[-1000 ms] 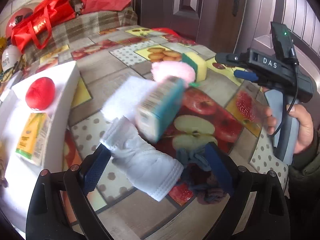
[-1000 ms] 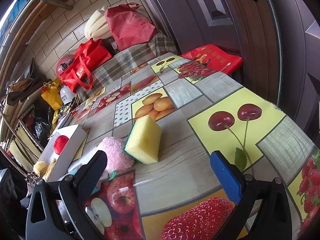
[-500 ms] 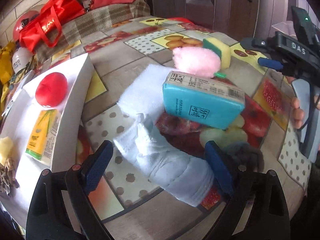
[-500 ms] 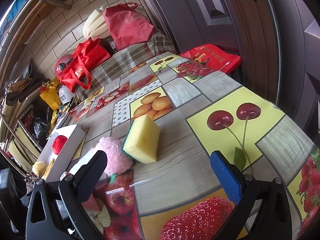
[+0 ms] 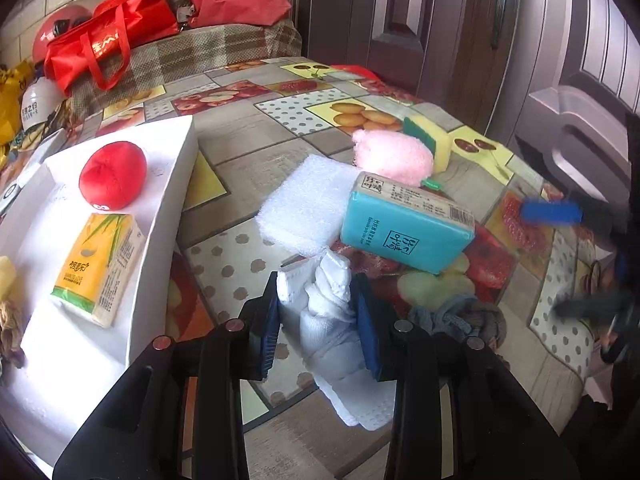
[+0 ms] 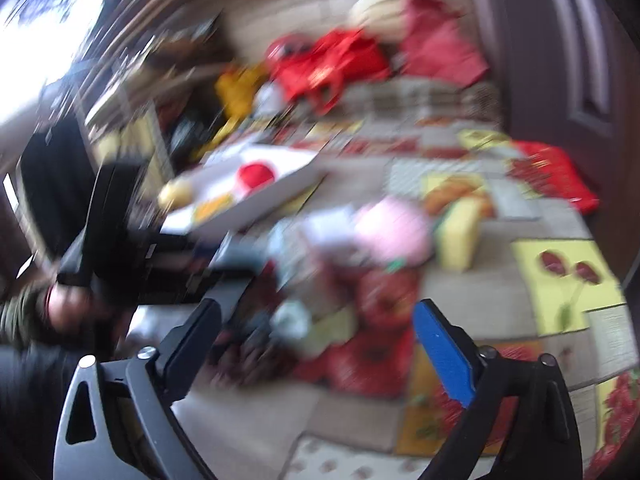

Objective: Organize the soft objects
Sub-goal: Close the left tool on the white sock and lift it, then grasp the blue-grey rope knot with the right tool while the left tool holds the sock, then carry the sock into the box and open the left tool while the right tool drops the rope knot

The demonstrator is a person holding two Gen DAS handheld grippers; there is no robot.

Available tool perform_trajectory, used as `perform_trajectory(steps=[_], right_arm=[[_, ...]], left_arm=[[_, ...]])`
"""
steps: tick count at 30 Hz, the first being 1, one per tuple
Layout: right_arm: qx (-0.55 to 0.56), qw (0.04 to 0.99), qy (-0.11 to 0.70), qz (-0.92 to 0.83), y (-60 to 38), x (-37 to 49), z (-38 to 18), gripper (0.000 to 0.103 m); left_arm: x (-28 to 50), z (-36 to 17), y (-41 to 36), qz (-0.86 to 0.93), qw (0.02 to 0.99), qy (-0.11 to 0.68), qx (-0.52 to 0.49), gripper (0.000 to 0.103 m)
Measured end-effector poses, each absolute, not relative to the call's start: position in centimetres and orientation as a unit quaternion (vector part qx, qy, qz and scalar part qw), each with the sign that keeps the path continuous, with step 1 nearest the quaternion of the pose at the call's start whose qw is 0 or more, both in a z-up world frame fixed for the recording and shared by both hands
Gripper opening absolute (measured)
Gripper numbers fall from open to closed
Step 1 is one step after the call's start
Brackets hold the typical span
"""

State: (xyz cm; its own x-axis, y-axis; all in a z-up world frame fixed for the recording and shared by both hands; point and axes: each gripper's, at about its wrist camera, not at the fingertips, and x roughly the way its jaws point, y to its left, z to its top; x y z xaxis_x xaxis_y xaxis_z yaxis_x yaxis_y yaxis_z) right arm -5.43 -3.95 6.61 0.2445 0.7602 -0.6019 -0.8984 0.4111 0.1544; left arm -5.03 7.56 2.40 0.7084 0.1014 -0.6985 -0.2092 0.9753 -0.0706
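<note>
A: Start at the left. What's in the box (image 5: 176,184)?

B: A red plush (image 5: 113,176) at the far end and a yellow tissue pack (image 5: 98,268) nearer, both lying flat. At its near-left edge there's something tan and stringy, too cut off to name.

A: And the left gripper (image 5: 318,320)?

B: Clamped on the white sock (image 5: 332,312), both blue pads pressing its bunched middle. The sock lies on the table (image 5: 248,168), just right of the box, its cuff trailing toward the camera.

A: So the step in hand is the sock pickup?

B: I'd say so: the grab is made, the lift isn't. Next it should rise clear and swing left over the box wall, watching that the loose cuff doesn't drag.

A: What lies further right?

B: A white foam pad (image 5: 304,204) just beyond the sock, a blue tissue pack (image 5: 404,236) leaning on it, a pink puff (image 5: 394,160) and a sponge (image 5: 430,140) farther off, and a grey rag (image 5: 460,316) near.

A: The right gripper (image 6: 316,344)?

B: Its view is badly blurred. The jaws are wide but closing, with nothing between them.
</note>
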Motion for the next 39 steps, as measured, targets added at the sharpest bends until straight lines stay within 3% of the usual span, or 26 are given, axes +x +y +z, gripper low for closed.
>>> perform_trajectory(steps=[6,7,9,11,12,13,14,16,17,21,28,39], right_arm=[[-0.191,0.754,0.323,0.538,0.2,-8.2,4.7,0.092],[-0.194,0.754,0.326,0.536,0.8,-8.3,4.6,0.092],[-0.208,0.752,0.332,0.531,1.7,-8.2,4.3,0.092],[-0.228,0.745,0.335,0.529,2.2,-8.1,3.9,0.092],[-0.239,0.74,0.339,0.529,2.5,-8.2,3.6,0.09],[-0.245,0.735,0.34,0.533,2.6,-8.2,3.6,0.072],[-0.25,0.731,0.34,0.536,2.7,-8.3,3.5,0.05],[-0.258,0.731,0.331,0.538,2.3,-8.5,3.5,0.037],[-0.254,0.731,0.327,0.542,1.9,-8.5,3.6,0.033],[-0.212,0.761,0.306,0.531,0.2,-7.8,4.9,0.031],[-0.099,0.832,0.214,0.503,-1.5,-7.4,8.4,0.031],[-0.061,0.859,0.157,0.484,1.4,-8.1,9.3,0.031]], left_arm=[[-5.4,2.2,7.0,0.076,0.916,0.388,-0.062,0.035],[-5.5,2.2,6.9,0.079,0.916,0.389,-0.058,0.04],[-5.2,1.8,6.8,0.087,0.911,0.4,-0.052,0.063],[-4.9,1.3,6.7,0.084,0.904,0.415,-0.051,0.068],[-4.9,1.2,6.6,0.084,0.902,0.42,-0.048,0.068],[-5.0,1.2,6.6,0.082,0.903,0.419,-0.046,0.068],[-5.1,1.2,6.5,0.076,0.904,0.418,-0.044,0.06],[-5.3,1.2,6.3,0.067,0.907,0.415,-0.04,0.035],[-5.4,1.3,6.2,0.064,0.908,0.412,-0.04,0.034],[-6.8,2.6,6.3,0.064,0.929,0.363,-0.041,0.033],[-11.9,5.8,6.1,0.104,0.975,0.193,0.029,0.033],[-15.7,6.3,12.7,0.208,0.966,0.155,-0.02,0.033]])
